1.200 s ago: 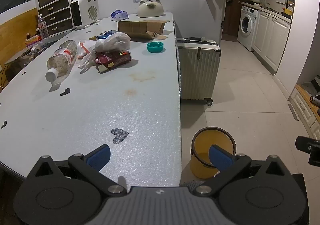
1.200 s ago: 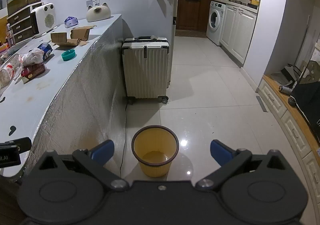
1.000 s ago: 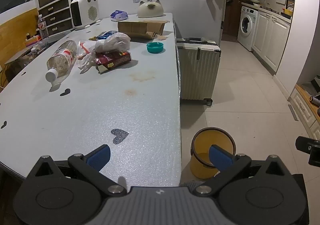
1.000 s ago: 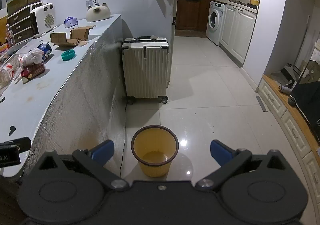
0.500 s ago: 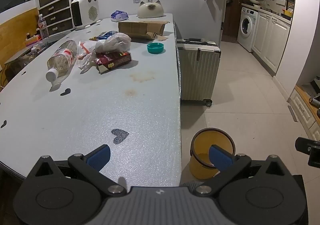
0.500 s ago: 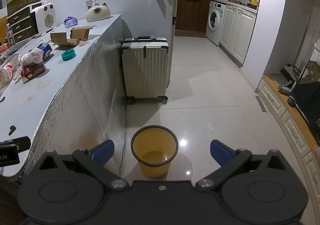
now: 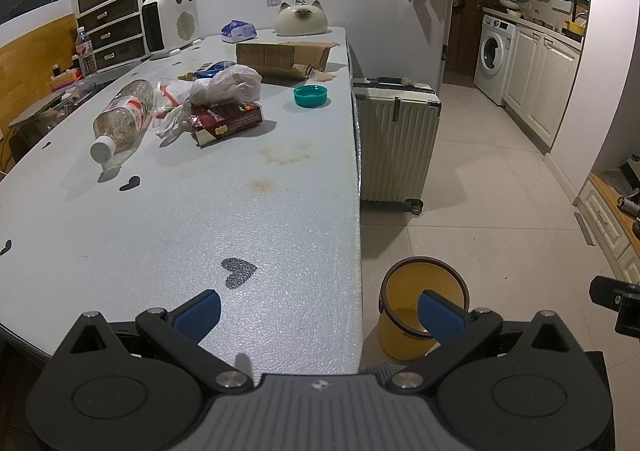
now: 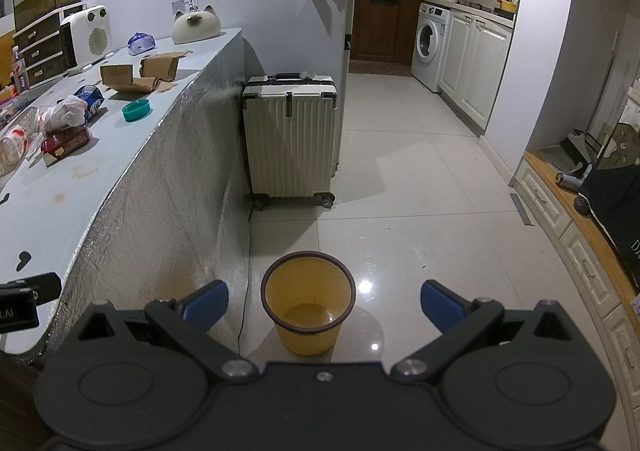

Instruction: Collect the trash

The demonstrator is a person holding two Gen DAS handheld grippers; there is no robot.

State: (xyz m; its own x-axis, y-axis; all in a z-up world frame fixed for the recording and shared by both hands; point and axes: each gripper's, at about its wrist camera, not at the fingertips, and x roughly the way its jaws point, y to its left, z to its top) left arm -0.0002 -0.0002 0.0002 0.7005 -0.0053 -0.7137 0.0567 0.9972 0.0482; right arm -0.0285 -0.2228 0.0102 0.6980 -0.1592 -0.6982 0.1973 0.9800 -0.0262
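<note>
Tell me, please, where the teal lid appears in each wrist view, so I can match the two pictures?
Left wrist: teal lid on the table, upper centre, before the cardboard.
Right wrist: teal lid at upper left, near the table edge.
Shared landmark: the suitcase beside the table.

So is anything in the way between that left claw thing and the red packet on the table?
Nothing visible: only bare tabletop lies between the open left gripper and the red packet.
</note>
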